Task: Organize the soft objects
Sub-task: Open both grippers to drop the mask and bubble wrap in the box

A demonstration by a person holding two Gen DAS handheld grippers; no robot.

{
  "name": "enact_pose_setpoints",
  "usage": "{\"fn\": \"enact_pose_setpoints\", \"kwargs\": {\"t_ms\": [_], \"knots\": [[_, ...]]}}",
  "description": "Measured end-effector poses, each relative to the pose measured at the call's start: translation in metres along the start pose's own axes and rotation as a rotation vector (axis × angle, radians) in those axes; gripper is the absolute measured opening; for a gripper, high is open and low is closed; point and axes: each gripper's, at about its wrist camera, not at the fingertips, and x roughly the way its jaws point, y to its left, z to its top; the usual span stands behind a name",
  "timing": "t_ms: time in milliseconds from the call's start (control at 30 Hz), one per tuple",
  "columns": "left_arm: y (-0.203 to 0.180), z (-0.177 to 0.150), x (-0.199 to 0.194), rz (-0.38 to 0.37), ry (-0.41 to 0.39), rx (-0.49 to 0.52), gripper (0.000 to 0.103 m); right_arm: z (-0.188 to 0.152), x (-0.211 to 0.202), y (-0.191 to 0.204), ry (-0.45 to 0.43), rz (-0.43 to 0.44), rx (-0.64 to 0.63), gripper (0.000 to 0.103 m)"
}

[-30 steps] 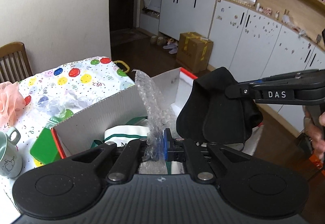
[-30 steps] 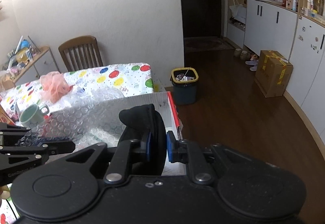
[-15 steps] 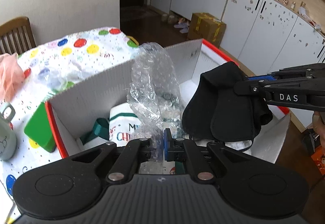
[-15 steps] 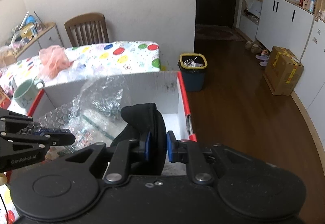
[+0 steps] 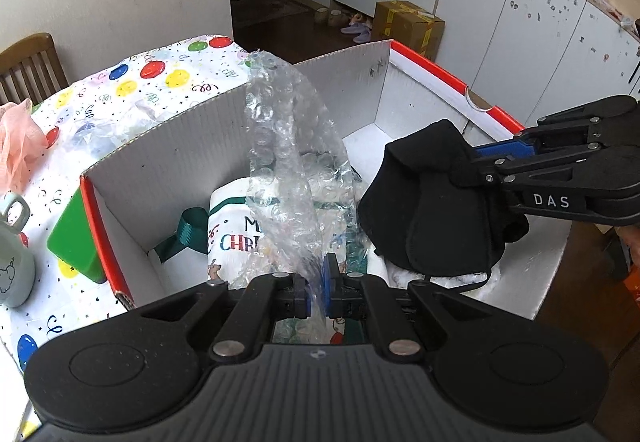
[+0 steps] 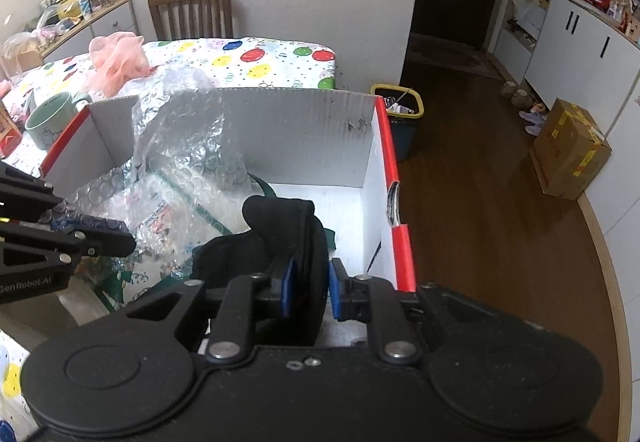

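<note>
A white cardboard box with red rims (image 5: 168,145) (image 6: 304,129) stands on the table edge. My left gripper (image 5: 316,290) is shut on a sheet of clear bubble wrap (image 5: 288,161) that stands up inside the box; the sheet also shows in the right wrist view (image 6: 180,145). My right gripper (image 6: 308,290) is shut on a black soft pouch (image 6: 292,242) and holds it over the right part of the box (image 5: 432,201). A Christmas-print cloth bag (image 5: 236,226) lies on the box floor.
The table has a balloon-print cloth (image 5: 152,81). On it lie a pink mesh sponge (image 6: 116,57), a pale green mug (image 6: 52,121) and a green block (image 5: 72,234). A chair (image 6: 192,9), a yellow-rimmed bin (image 6: 400,113) and a brown carton (image 6: 568,149) stand beyond.
Both grippers have come lower and closer over the box. The bubble wrap and the black pouch now hang inside the box's rim.
</note>
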Motion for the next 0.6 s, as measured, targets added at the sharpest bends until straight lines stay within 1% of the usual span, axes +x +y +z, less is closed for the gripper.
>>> {"fn": "enact_pose_setpoints", "kwargs": {"t_ms": [67, 133, 267, 300, 367, 400, 433, 467, 500, 600], "knots": [[0.0, -0.001, -0.001, -0.001, -0.001, -0.001, 0.005, -0.001, -0.001, -0.001, -0.002, 0.008, -0.002, 0.018], [-0.001, -0.001, -0.001, 0.01, 0.005, 0.0, 0.006, -0.001, -0.003, -0.003, -0.005, 0.007, -0.005, 0.021], [-0.001, -0.002, -0.003, 0.007, 0.004, 0.0, 0.008, -0.003, -0.006, -0.007, -0.006, 0.026, -0.006, 0.029], [-0.001, -0.002, -0.004, 0.005, -0.001, -0.003, 0.012, -0.003, -0.007, -0.007, -0.011, 0.026, -0.007, 0.033], [-0.001, -0.002, -0.007, 0.006, -0.012, -0.005, 0.028, -0.003, -0.01, -0.007, -0.016, 0.025, -0.01, 0.035], [-0.001, -0.002, -0.009, 0.008, -0.016, -0.007, 0.047, -0.003, -0.011, -0.006, -0.02, 0.024, -0.012, 0.037], [-0.001, -0.002, -0.01, 0.008, -0.021, -0.009, 0.07, -0.003, -0.013, -0.007, -0.024, 0.023, -0.012, 0.038], [-0.001, -0.002, -0.012, 0.007, -0.027, -0.012, 0.074, -0.004, -0.015, -0.008, -0.029, 0.026, -0.012, 0.043], [-0.001, -0.002, -0.014, 0.006, -0.037, -0.015, 0.074, -0.004, -0.017, -0.008, -0.033, 0.029, -0.012, 0.05], [-0.001, -0.003, -0.021, 0.012, -0.058, -0.012, 0.074, -0.006, -0.023, -0.006, -0.048, 0.032, -0.027, 0.061]]}}
